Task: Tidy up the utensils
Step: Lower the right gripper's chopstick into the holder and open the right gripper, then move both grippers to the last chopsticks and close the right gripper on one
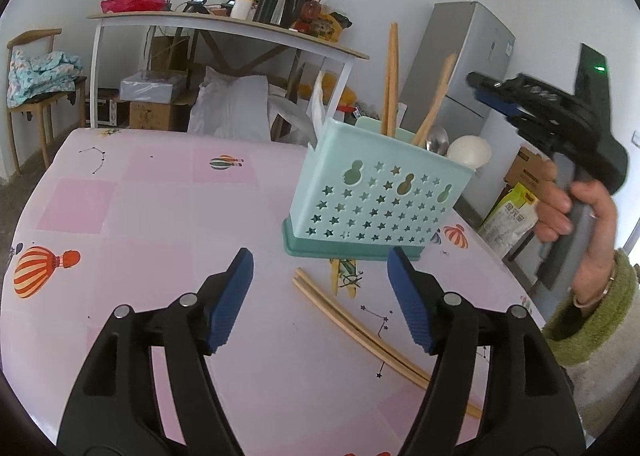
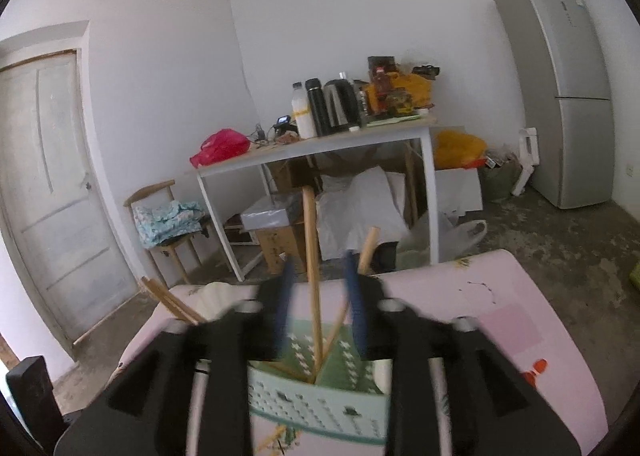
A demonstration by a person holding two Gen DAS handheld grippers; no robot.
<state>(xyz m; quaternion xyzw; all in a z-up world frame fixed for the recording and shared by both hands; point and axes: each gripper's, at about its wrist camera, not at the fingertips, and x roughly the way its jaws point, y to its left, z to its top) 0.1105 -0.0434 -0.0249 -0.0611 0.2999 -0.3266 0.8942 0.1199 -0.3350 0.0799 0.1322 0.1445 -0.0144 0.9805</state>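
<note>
Lowering the left gripper (image 1: 320,296), fingers wide and empty, squarely over the chopsticks (image 1: 360,330) lying on the pink worktop (image 1: 140,208) before the teal holder (image 1: 376,204), while lifting the right gripper (image 2: 320,304), fingers narrowly parted, off the sticks standing inside.

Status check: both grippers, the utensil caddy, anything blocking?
Left gripper open, empty, over loose wooden chopsticks on pink tablecloth. Right gripper part open above light-blue star-punched plastic caddy, chopstick between jaws, unclamped. Nothing blocking.
</note>
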